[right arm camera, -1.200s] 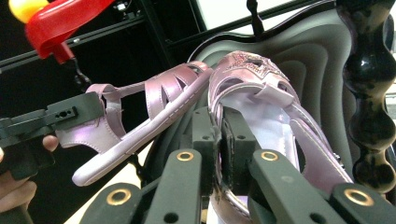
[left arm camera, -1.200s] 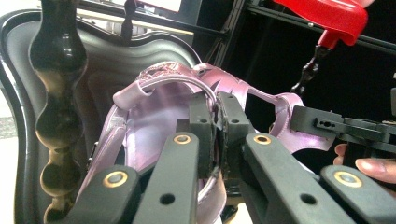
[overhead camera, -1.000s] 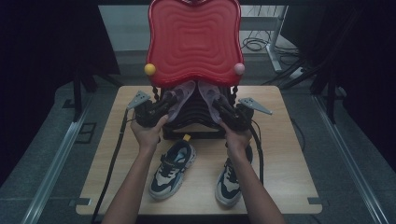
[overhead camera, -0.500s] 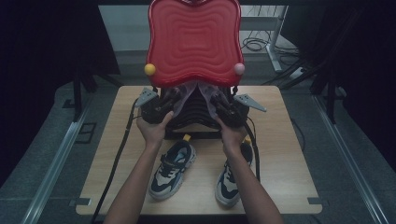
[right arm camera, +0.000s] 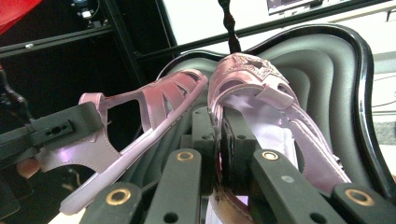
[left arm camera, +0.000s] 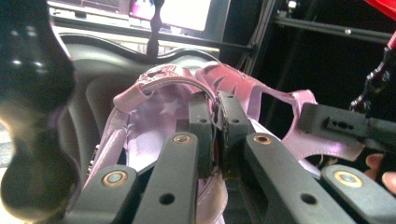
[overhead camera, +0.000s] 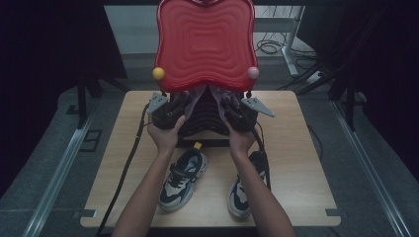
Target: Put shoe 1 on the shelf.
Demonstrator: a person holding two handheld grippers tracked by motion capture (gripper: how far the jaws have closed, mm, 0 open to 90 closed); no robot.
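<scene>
Pair of pink sandals, glossy, cut-out sides, star decoration on the toe strap. Left sandal (left arm camera: 163,100): side wall pinched between the pressed-together jaws of the left gripper (left arm camera: 215,116), held above the black ribbed tray (left arm camera: 93,88) at the far middle of the wooden table (overhead camera: 306,163). Right sandal (right arm camera: 261,93): inner side wall pinched by the right gripper (right arm camera: 218,126), jaws likewise closed on it, just beside the first sandal, toes pointing toward the tray's far rim. Both shoes sit under the red wavy-edged lid (overhead camera: 205,44), which stands upright behind the tray. Left sneaker (overhead camera: 182,178) and right sneaker (overhead camera: 245,190), dark and white, lie on the near table between the person's forearms.
</scene>
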